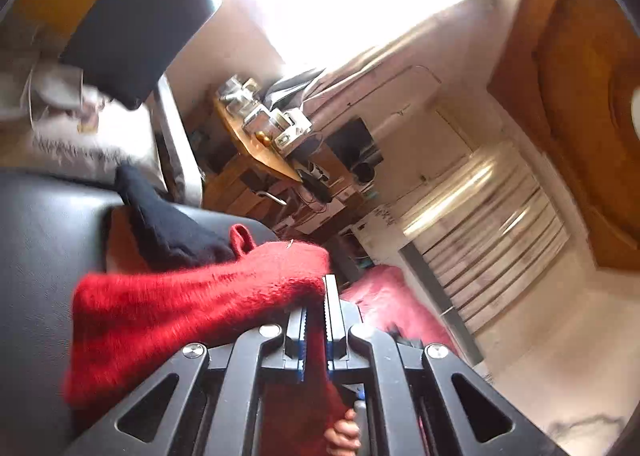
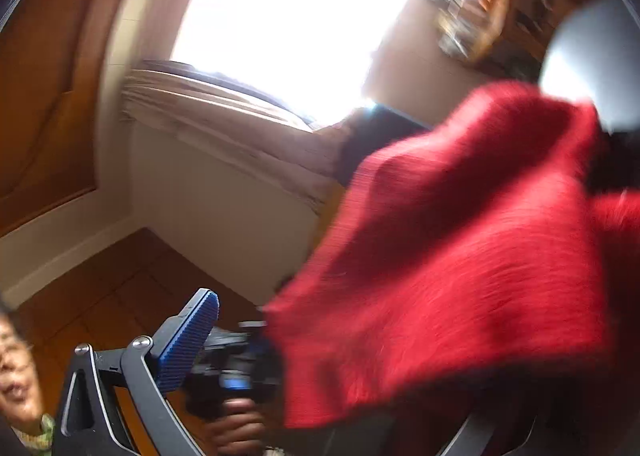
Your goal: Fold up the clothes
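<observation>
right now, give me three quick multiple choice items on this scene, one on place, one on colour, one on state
1. Where does the dark garment lie?
A. on the black seat, behind the red sweater
B. on the floor
C. on the windowsill

2. What colour is the sweater?
A. green
B. red
C. white

3. How is the left claw?
A. wide open
B. shut on the sweater
C. shut on nothing

Answers: 1 A, it rests on the black seat past the red knit. 2 B, red in both views. 3 B, red knit runs between the closed pads.
</observation>
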`<state>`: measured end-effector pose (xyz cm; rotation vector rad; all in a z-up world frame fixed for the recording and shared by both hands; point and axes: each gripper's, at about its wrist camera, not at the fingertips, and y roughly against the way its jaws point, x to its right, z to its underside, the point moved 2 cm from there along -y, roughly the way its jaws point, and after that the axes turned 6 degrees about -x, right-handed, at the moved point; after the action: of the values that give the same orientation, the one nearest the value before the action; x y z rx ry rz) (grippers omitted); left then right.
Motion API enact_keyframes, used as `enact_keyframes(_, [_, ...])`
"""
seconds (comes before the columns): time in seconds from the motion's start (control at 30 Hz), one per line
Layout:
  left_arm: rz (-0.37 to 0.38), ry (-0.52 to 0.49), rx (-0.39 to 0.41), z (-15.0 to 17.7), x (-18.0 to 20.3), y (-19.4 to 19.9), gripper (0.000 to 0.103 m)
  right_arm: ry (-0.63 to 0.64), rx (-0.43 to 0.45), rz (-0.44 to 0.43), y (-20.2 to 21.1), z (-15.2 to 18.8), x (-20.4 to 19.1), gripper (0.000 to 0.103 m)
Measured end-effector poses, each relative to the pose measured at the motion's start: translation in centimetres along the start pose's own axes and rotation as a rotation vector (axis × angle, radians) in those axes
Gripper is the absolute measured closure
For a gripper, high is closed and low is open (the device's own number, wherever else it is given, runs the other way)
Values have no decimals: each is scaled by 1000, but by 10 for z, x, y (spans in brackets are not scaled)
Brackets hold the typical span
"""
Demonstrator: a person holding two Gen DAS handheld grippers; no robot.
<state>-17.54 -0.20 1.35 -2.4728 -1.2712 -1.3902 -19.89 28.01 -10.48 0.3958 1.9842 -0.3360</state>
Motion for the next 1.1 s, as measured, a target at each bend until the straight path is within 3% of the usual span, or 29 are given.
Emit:
enact_keyframes(0.07, [-29, -31, -23, 3, 4, 5, 98, -16, 36, 26, -8, -4, 1, 0])
enact_keyframes(0.2, [-30, -66, -35, 22, 9, 25, 98, -48, 87, -74, -23, -21, -5, 0])
enact_keyframes(0.4, [-4, -138, 30, 48, 36, 90, 99, 62, -55, -273, -55, 5, -74, 0])
enact_keyframes(0.67, [2, -198, 202, 63, 79, 217, 99, 253, -129, -492, -43, 73, -220, 0])
enact_keyframes(0.93, [-39, -207, 365, 94, 110, 364, 99, 386, -199, -599, -72, 156, -331, 0])
enact_keyframes(1.1, [-80, -167, 457, 95, 110, 451, 99, 458, -200, -606, -104, 196, -381, 0])
